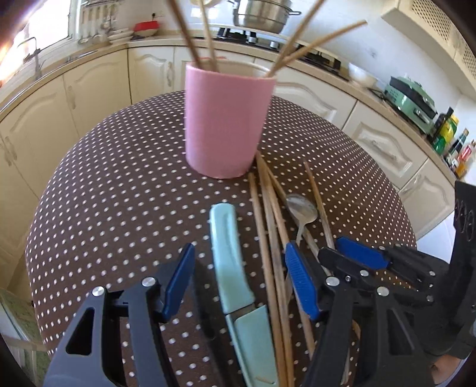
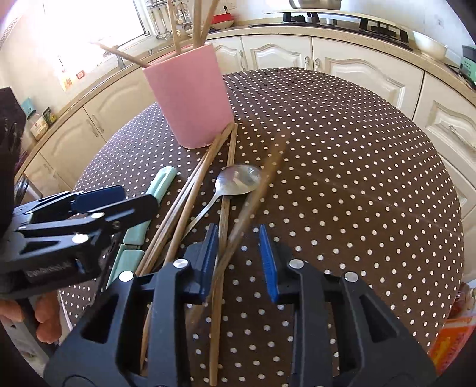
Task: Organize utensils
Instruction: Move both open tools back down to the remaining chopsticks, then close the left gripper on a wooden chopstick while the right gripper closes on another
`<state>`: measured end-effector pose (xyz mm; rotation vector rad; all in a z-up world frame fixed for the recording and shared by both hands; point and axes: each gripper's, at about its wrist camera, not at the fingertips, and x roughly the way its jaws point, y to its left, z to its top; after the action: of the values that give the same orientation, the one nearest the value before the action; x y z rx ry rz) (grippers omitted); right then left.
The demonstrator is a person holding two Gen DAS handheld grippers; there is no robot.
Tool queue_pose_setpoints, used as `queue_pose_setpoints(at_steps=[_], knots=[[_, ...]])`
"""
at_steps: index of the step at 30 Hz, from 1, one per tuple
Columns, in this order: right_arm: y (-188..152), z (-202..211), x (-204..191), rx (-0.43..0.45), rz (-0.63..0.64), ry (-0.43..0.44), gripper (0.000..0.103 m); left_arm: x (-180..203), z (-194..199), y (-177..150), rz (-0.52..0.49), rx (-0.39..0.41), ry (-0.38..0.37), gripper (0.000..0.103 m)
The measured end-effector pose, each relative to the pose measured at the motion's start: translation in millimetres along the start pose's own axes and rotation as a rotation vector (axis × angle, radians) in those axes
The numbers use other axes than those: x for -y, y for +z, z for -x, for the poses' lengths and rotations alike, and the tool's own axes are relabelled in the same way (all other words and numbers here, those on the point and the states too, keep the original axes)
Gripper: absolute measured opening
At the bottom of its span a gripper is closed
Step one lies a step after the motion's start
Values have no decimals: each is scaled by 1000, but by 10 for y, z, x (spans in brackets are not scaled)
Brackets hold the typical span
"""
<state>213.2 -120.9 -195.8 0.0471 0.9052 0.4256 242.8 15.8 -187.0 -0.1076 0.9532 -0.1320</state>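
A pink cup [image 1: 227, 122] [image 2: 190, 98] stands on the dotted brown table [image 1: 119, 193] with several chopsticks upright in it. In front of it lie loose wooden chopsticks [image 1: 267, 226] [image 2: 193, 190], a metal spoon [image 1: 302, 207] [image 2: 239, 178] and a mint-green sheathed knife [image 1: 229, 247] [image 2: 160, 181]. My left gripper [image 1: 239, 282] [image 2: 139, 198] is open, its pads straddling the knife and some chopsticks. My right gripper [image 2: 238, 260] [image 1: 331, 248] hangs low over the pile beside it. One blurred chopstick [image 2: 258, 190] runs between its pads near the left one, and a gap remains on the right.
Cream kitchen cabinets [image 1: 89, 95] and a counter wrap around the table's far side. A stove with a steel pot [image 1: 261, 15] is behind the cup. A green appliance [image 1: 413, 104] and bottles stand at the right. A person's fingers [image 2: 44, 318] show at the lower left.
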Motion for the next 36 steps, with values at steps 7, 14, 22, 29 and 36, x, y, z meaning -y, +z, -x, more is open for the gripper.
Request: queue_pose_setpoints(at_steps=[7, 14, 22, 29, 36], knots=[[-32, 91, 132, -8, -26, 38, 28, 191, -185, 193, -22, -57, -22, 48], [116, 40, 286, -36, -97, 114, 28, 395, -466, 365, -32, -138, -9, 26], [418, -97, 523, -89, -190, 185, 29, 469, -637, 531, 1, -167, -4, 11], [657, -250, 619, -125, -202, 201, 29, 290, -607, 486, 49, -178, -61, 10], [723, -412, 648, -130, -206, 206, 11, 72, -524, 383, 96, -178, -124, 10]])
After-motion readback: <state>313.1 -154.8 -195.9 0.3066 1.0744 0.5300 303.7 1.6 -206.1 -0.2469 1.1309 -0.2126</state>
